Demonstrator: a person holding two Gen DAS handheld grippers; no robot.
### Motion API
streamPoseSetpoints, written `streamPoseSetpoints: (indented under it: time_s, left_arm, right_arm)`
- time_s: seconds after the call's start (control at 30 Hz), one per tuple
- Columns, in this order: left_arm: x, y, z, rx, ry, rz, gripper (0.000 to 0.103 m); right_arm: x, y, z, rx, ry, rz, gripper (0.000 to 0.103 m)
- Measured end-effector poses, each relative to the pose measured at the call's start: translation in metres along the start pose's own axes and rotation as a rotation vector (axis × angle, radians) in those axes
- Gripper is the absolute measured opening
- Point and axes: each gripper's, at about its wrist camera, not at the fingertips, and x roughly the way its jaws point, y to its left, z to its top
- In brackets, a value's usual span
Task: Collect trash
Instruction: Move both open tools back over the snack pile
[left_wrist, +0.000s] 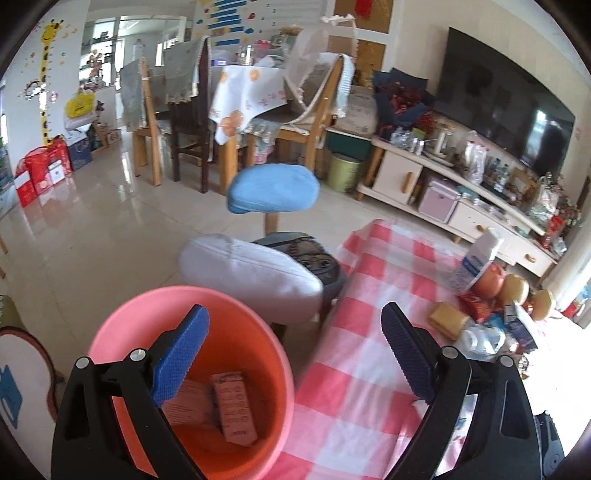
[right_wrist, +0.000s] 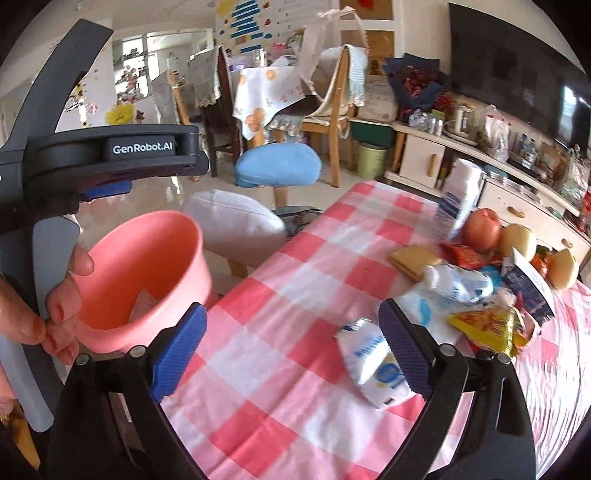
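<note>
A pink bin (left_wrist: 184, 373) stands beside the table's left edge and holds a few flattened wrappers (left_wrist: 232, 410). My left gripper (left_wrist: 295, 354) is open and empty, above the bin's right rim. In the right wrist view the bin (right_wrist: 144, 280) is at the left, with the left gripper body above it. My right gripper (right_wrist: 291, 350) is open and empty above the pink checked tablecloth (right_wrist: 295, 295). A white and blue wrapper (right_wrist: 369, 369) lies by its right finger. A yellow wrapper (right_wrist: 487, 328), a crumpled white bag (right_wrist: 458, 284) and a blue carton (right_wrist: 528, 284) lie further right.
An apple (right_wrist: 480, 229), yellow fruits (right_wrist: 521, 240), a brown packet (right_wrist: 413, 262), red packets (right_wrist: 461, 254) and a white bottle (right_wrist: 458, 199) sit at the table's far right. A white cushioned stool (left_wrist: 251, 277) and a blue stool (left_wrist: 273, 188) stand beyond the bin. A TV cabinet (left_wrist: 443, 184) runs along the right.
</note>
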Motion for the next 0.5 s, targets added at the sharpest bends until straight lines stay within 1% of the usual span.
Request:
streamPoseSetpoints:
  time_s: [0.1,0.2,0.5]
  left_arm:
    - [-0.003,-0.017,-0.001,0.023,-0.005,-0.025,0.093]
    - [-0.006,-0.041,-0.002,0.067,-0.01,-0.042,0.093]
    - [-0.014,-0.1,-0.012,0.168,-0.013,-0.075,0.093]
  right_arm:
    - [-0.01,-0.014,-0.005,0.015,-0.014,-0.014,0.095]
    - [-0.019,-0.027,-0.01,0.021,-0.025,-0.032,0.095]
    - [-0.042,-0.067,-0.025,0.045,-0.052,-0.087,0.095]
